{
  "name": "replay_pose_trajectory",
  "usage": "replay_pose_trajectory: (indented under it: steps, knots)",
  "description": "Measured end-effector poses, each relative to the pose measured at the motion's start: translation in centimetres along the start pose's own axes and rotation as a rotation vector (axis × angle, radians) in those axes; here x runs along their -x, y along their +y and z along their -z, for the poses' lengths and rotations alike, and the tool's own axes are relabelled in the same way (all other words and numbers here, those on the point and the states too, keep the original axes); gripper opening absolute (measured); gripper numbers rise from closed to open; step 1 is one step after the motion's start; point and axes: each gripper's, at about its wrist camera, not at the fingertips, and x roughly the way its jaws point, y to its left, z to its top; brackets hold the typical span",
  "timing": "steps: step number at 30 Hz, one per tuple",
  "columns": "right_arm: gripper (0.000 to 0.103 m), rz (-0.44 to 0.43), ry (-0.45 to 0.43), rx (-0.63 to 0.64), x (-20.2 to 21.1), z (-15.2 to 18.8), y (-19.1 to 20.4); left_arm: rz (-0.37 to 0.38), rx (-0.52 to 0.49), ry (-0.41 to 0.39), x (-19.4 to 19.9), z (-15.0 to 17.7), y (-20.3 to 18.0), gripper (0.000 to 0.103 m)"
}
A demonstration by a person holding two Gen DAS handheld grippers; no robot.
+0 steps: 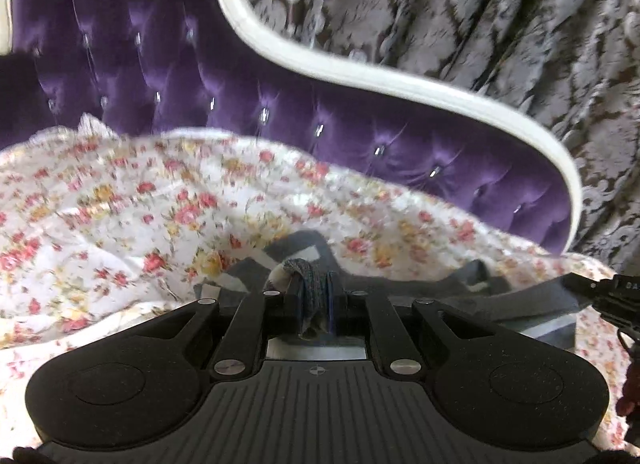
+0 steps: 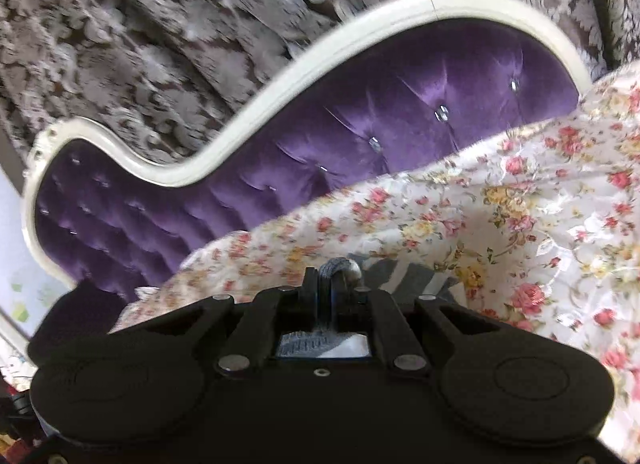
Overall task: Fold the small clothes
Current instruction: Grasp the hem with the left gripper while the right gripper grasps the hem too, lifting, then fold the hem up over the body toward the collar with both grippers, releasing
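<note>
A small grey garment with white stripes (image 1: pixel 452 296) lies on a floral bedspread (image 1: pixel 132 208). My left gripper (image 1: pixel 314 284) is shut on a grey knit edge of the garment, which bunches between its fingers. My right gripper (image 2: pixel 325 284) is shut on another grey knit edge of the same garment (image 2: pixel 404 274), the fold looping over its fingertips. The right gripper's tip also shows at the right edge of the left wrist view (image 1: pixel 604 296). Most of the garment is hidden behind the gripper bodies.
A purple tufted headboard (image 1: pixel 168 80) with a cream curved frame (image 1: pixel 360 72) rises behind the bedspread (image 2: pixel 500 216). Patterned brown and grey curtains (image 1: pixel 480 12) hang behind it. The headboard also shows in the right wrist view (image 2: pixel 360 136).
</note>
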Motion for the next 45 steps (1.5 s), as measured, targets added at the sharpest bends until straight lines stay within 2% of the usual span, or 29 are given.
replay_pose_trajectory:
  steps: [6, 12, 13, 16, 17, 20, 24, 29, 35, 39, 42, 45]
  knots:
    - [0.012, 0.065, 0.051, -0.037, -4.1, 0.4, -2.0, -0.018, 0.027, 0.054, -3.5, -0.9, 1.1, 0.015]
    - [0.016, 0.074, 0.051, -0.059, -5.3, 0.6, -3.0, -0.114, -0.02, 0.051, -4.7, -2.3, 1.4, 0.026]
    - [0.02, 0.076, 0.047, -0.059, -5.2, 0.5, -3.0, -0.118, -0.02, 0.052, -4.7, -2.6, 1.5, 0.026]
    - [0.057, 0.118, -0.003, -0.018, -4.3, 0.2, -2.6, -0.122, -0.019, 0.038, -3.5, -3.1, 1.6, 0.034]
    - [0.06, 0.122, -0.019, 0.001, -3.8, 0.0, -2.5, -0.123, -0.03, 0.026, -2.9, -3.2, 1.6, 0.039]
    - [0.06, 0.128, -0.039, 0.045, -2.3, -0.4, -2.2, -0.135, -0.069, -0.004, -1.3, -3.2, 0.9, 0.046]
    - [0.06, 0.127, -0.051, 0.156, -0.5, -0.1, -0.7, -0.121, -0.136, -0.029, 0.9, -2.2, -0.2, 0.049]
    - [0.06, 0.091, -0.015, 0.344, 0.3, 2.2, 2.9, -0.077, -0.229, 0.004, 1.5, 0.3, -2.4, 0.052]
    - [0.06, 0.042, 0.039, 0.6, -1.2, 5.6, 8.1, -0.061, -0.313, 0.044, -0.2, 2.4, -4.3, 0.053]
    - [0.059, 0.027, 0.094, 0.697, -3.3, 7.5, 9.8, -0.068, -0.29, 0.072, -1.8, 2.7, -3.8, 0.053]
    - [0.059, 0.077, 0.137, 0.728, -5.2, 8.1, 9.5, -0.094, -0.237, 0.097, -3.3, 2.2, -2.3, 0.053]
    - [0.058, 0.133, 0.137, 0.714, -6.3, 7.5, 8.2, -0.131, -0.188, 0.121, -4.6, 1.7, -0.6, 0.055]
